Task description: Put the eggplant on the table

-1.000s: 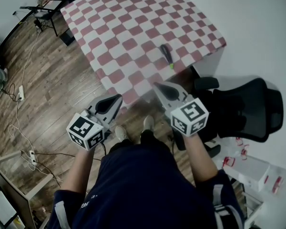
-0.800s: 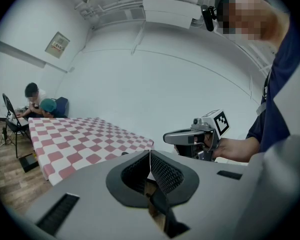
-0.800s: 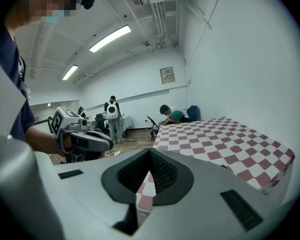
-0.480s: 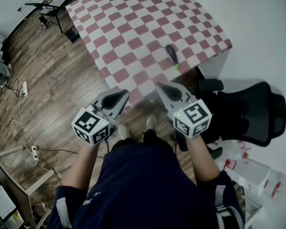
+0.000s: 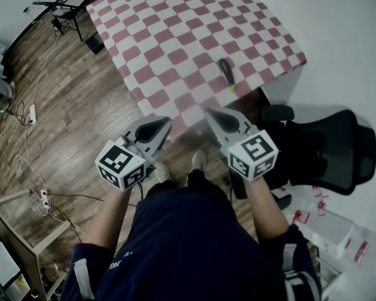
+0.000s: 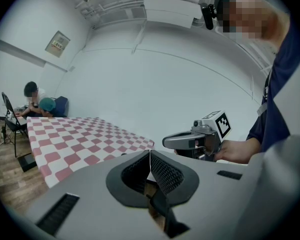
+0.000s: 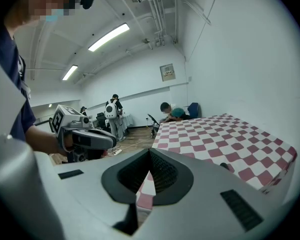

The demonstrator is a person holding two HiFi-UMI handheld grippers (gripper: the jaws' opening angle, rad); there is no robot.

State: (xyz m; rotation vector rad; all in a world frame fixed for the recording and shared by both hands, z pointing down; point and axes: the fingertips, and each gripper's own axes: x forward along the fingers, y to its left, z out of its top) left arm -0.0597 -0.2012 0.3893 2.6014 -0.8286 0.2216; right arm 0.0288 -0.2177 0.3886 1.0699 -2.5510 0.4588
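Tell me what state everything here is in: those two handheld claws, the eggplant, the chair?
Left gripper: shut, empty.
Right gripper: shut, empty.
Eggplant: lying on the checkered table, near its edge, touched by neither gripper.
Office chair: unoccupied, beside the table.

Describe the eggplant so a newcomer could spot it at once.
Find the table with the red-and-white checked cloth. Near its edge beside the black office chair lies the eggplant: small, dark and slender with a green tip, with nothing else lying near it.
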